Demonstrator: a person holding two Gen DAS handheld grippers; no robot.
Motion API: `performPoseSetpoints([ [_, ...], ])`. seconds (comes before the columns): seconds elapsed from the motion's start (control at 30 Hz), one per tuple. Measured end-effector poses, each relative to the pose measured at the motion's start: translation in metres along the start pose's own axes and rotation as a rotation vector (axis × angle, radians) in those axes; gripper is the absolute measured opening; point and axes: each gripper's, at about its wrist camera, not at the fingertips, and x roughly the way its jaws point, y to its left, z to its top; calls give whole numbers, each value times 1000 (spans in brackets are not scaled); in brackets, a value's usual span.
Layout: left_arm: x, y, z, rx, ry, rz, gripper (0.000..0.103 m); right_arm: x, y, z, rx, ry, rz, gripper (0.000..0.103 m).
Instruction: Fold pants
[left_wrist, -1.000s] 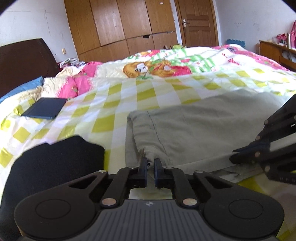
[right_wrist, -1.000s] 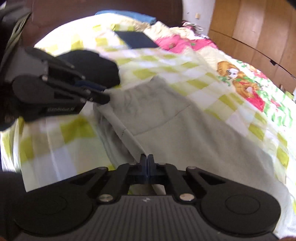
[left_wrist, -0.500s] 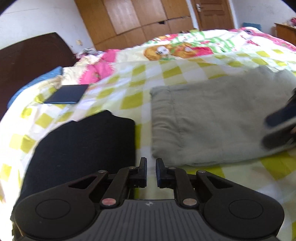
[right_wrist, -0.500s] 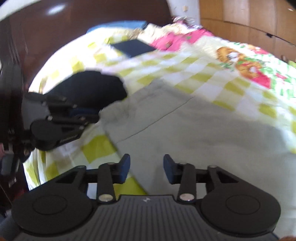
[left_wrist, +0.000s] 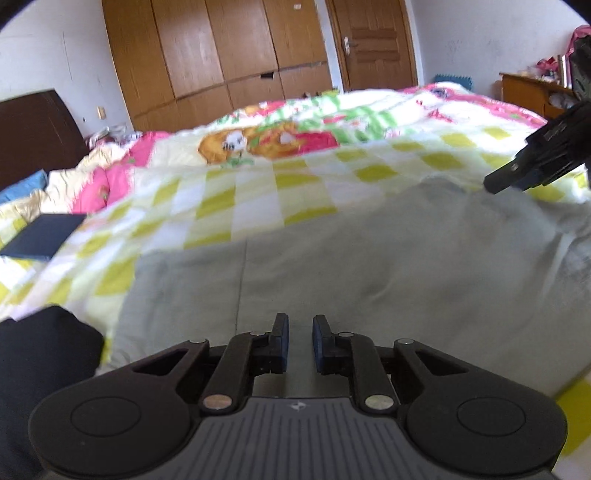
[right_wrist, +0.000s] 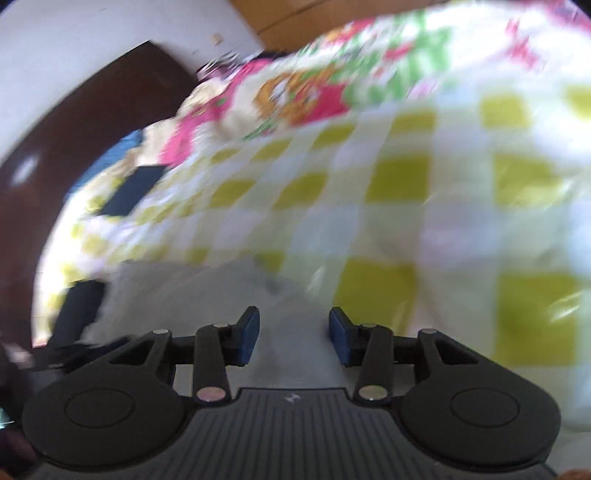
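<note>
Grey-green pants (left_wrist: 369, 266) lie folded flat on the checked bedspread (left_wrist: 258, 192). My left gripper (left_wrist: 299, 338) hovers over their near edge, jaws a little apart and empty. My right gripper (left_wrist: 517, 173) shows at the far right of the left wrist view, above the pants' far end. In the blurred right wrist view the right gripper (right_wrist: 293, 332) is wide open and empty over the grey pants (right_wrist: 207, 291).
A black folded garment (left_wrist: 40, 369) lies at my near left. A dark blue flat object (left_wrist: 40, 234) rests on the bed further left. A dark headboard (left_wrist: 33, 136), wooden wardrobes (left_wrist: 221, 55) and a side table (left_wrist: 532, 90) surround the bed.
Both grippers have let go of the pants' edge and opened. The left one moved right over the pants; the right one swung away toward the far end.
</note>
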Motion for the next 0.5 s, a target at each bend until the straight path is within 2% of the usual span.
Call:
performPoseSetpoints([
  [0.07, 1, 1, -6, 1, -7, -6, 34, 5, 5, -2, -24, 71, 124, 44],
  [0.13, 0, 0, -8, 13, -12, 4, 39, 10, 14, 0, -81, 118, 209, 44],
  [0.2, 1, 0, -9, 26, -10, 20, 47, 16, 20, 6, -137, 128, 253, 44],
  [0.23, 1, 0, -9, 31, -8, 22, 48, 21, 22, 10, -154, 142, 273, 44],
  [0.3, 1, -2, -9, 41, -4, 28, 48, 33, 22, 19, -178, 143, 246, 45],
  [0.4, 1, -6, -9, 65, -4, 42, 48, 57, 13, 30, -118, 142, 222, 45],
  [0.5, 1, -6, -10, 65, -7, 45, 48, 59, -2, 48, -24, 53, 189, 44],
])
